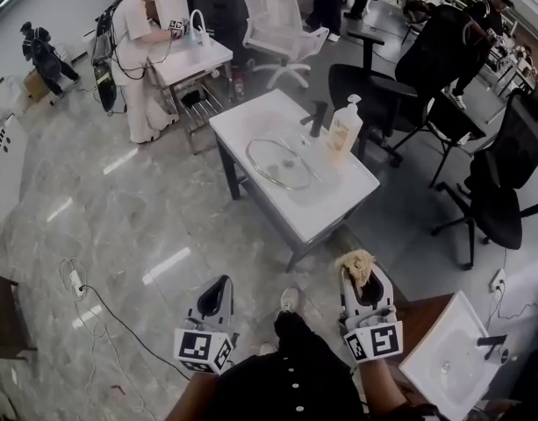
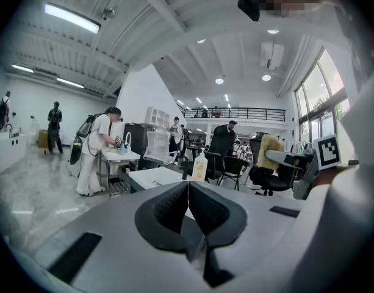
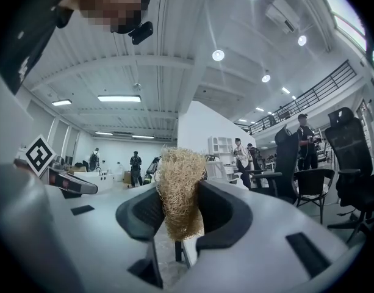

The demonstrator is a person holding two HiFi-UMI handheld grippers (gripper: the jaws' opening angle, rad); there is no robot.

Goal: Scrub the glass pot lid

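The glass pot lid (image 1: 280,162) lies flat in the basin of a white sink table (image 1: 251,112), well ahead of both grippers. A soap pump bottle (image 1: 344,126) and a black faucet (image 1: 318,117) stand behind it. My right gripper (image 1: 360,273) is shut on a tan loofah scrubber (image 1: 357,265), a fibrous wad (image 3: 179,191) pinched between the jaws. My left gripper (image 1: 215,298) is shut with nothing in it; its jaws meet in the left gripper view (image 2: 188,191). Both grippers hang near my body, over the floor. The soap bottle (image 2: 200,166) shows far off.
Black office chairs (image 1: 484,182) stand right of the sink table. A person works at a second white table (image 1: 194,57) at the back left, beside a white chair (image 1: 273,24). A cable and power strip (image 1: 75,281) lie on the floor at left. Another white sink unit (image 1: 457,358) sits at the lower right.
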